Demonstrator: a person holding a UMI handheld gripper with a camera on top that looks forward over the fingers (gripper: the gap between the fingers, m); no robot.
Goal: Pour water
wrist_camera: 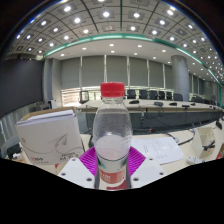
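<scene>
Item: clear plastic water bottle (112, 135), red screw cap (113, 90) fitted, red label band near its base. Stands upright between the fingers of the gripper (113, 172), its lower body in front of the magenta pads (90, 160), which show on both sides of it.

Jaw state: closed in to roughly the bottle's width; both fingers appear to sit against the lower body, so it is judged gripped. Whether the base rests on the table or hangs free cannot be told.

Handling, as a judgement: thin-walled and soft, so it will dent under a hard squeeze. The smooth plastic is likely slippery. The water level cannot be read; if full it is moderately heavy and top-heavy when tipped. Not fragile. The best hold is on the lower to middle body, near the label, where the wall is stiffer. The cap is on and must come off before any water can flow.

Surroundings: a white box (48, 135) well to the left of the fingers; papers (160, 148) on the table (185, 135) just beyond the right finger; rows of desks and chairs far beyond. No receiving cup is visible.
</scene>
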